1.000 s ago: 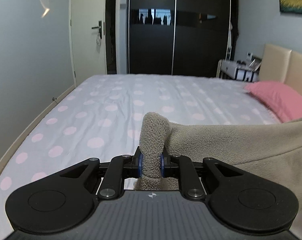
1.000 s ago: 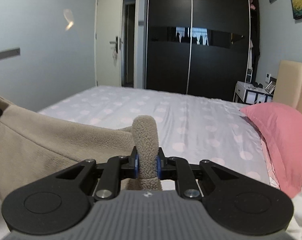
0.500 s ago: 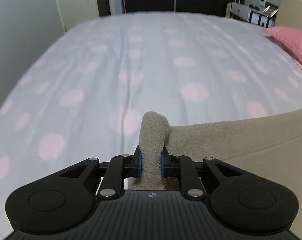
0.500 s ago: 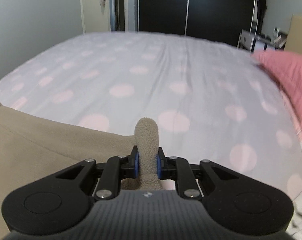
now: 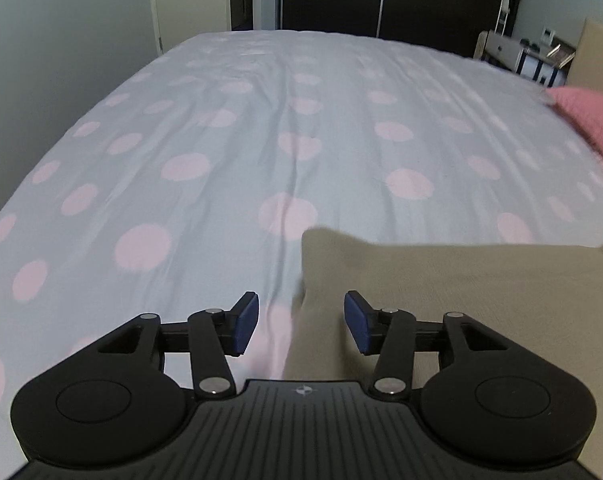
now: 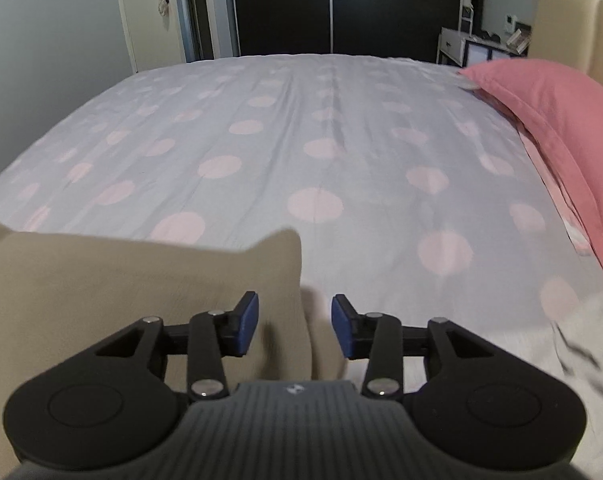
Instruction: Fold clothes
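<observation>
Both grippers stand with fingers spread wide, holding nothing: the left gripper [image 5: 300,323] and the right gripper [image 6: 294,325] hover over corners of a beige fleece garment [image 5: 461,280] lying flat on the pink-dotted white bedsheet [image 5: 261,140], near a pink pillow [image 6: 553,120].

We see a beige fleece garment [image 5: 461,292] spread flat, soft and matte, its upper left corner just ahead of our left tool, the same cloth [image 6: 121,280] reaching under and left of our right tool, its upper right corner peaked
</observation>
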{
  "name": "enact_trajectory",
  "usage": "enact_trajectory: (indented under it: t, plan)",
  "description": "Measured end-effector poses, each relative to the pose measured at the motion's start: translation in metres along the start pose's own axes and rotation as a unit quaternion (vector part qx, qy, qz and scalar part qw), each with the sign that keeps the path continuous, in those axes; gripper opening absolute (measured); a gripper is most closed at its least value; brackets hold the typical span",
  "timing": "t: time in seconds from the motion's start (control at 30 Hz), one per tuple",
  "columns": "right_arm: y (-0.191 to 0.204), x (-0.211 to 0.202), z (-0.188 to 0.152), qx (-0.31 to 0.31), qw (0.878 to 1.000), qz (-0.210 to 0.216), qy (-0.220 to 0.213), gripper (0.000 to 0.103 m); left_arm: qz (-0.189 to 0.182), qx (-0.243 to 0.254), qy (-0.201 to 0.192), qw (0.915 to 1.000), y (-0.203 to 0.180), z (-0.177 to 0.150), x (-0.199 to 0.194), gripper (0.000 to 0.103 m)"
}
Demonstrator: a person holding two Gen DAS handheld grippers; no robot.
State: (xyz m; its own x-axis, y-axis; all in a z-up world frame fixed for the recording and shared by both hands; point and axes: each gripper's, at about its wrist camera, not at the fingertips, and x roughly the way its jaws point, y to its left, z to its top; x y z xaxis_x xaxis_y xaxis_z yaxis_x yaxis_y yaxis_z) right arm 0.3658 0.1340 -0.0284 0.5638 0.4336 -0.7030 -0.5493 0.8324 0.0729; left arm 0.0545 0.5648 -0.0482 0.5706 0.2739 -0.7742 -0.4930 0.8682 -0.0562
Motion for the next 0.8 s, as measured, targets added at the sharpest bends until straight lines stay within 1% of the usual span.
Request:
enact_trajectory:
  t: [0.07,0.13,0.2,0.27,0.33,0.37,0.4,0.47,0.53,0.6,0.7,0.8]
  plan:
    - [-0.005,-0.024,-0.015,0.017,1.000,0.011,0.008,0.052,-0.009,-0.008,0.002,0.9999,0.007,-0.016,-0.022,0.053]
    - [-0.010,-0.047,-0.034,0.036,0.999,0.023,0.019,0.055,-0.016,-0.006,0.011,0.9998,0.012,-0.036,-0.042,0.056]
    - [-0.014,-0.066,-0.053,0.053,0.997,0.035,0.038,0.059,-0.016,0.005,0.027,0.9995,0.013,-0.052,-0.056,0.056]
    - [-0.015,-0.083,-0.071,0.053,0.996,0.049,0.054,0.061,-0.015,0.015,0.041,0.9989,0.013,-0.068,-0.068,0.056]
    - [-0.012,-0.097,-0.086,0.037,0.995,0.059,0.065,0.064,-0.016,0.021,0.051,0.9984,0.012,-0.081,-0.079,0.056]
    - [-0.011,-0.104,-0.094,0.029,0.995,0.063,0.069,0.068,-0.017,0.022,0.055,0.9981,0.011,-0.086,-0.084,0.056]
    - [-0.010,-0.109,-0.099,0.020,0.995,0.066,0.072,0.070,-0.018,0.026,0.058,0.9978,0.010,-0.092,-0.087,0.057]
    - [-0.007,-0.117,-0.111,-0.003,0.995,0.067,0.076,0.070,-0.017,0.039,0.065,0.9970,0.008,-0.102,-0.093,0.061]
    - [-0.004,-0.117,-0.119,-0.029,0.994,0.064,0.084,0.070,-0.013,0.054,0.073,0.9958,0.006,-0.114,-0.095,0.062]
    - [-0.001,-0.113,-0.127,-0.059,0.992,0.062,0.090,0.071,-0.012,0.068,0.083,0.9941,0.006,-0.122,-0.090,0.062]
    - [0.002,-0.101,-0.139,-0.108,0.987,0.045,0.106,0.071,0.006,0.101,0.111,0.9887,0.007,-0.134,-0.073,0.062]
    - [0.002,-0.092,-0.145,-0.138,0.984,0.033,0.111,0.071,0.014,0.139,0.121,0.9828,0.000,-0.139,-0.058,0.062]
